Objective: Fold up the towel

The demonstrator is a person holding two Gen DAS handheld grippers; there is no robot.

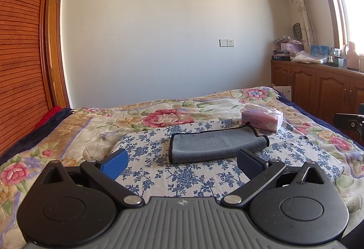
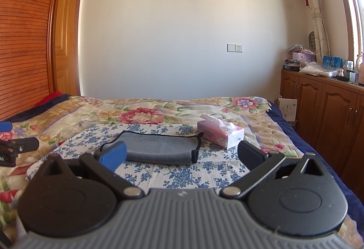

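Note:
A grey towel with black edging lies folded on a blue-flowered white cloth on the bed; it also shows in the right wrist view. My left gripper is open and empty, held just short of the towel's near edge. My right gripper is open and empty, also just short of the towel, its left pad overlapping the towel's left end in view. The left gripper's side shows at the left edge of the right wrist view.
A pink tissue box stands behind the towel's right end, also in the right wrist view. The flowered bedspread covers the bed. Wooden cabinets run along the right, a wooden headboard stands left.

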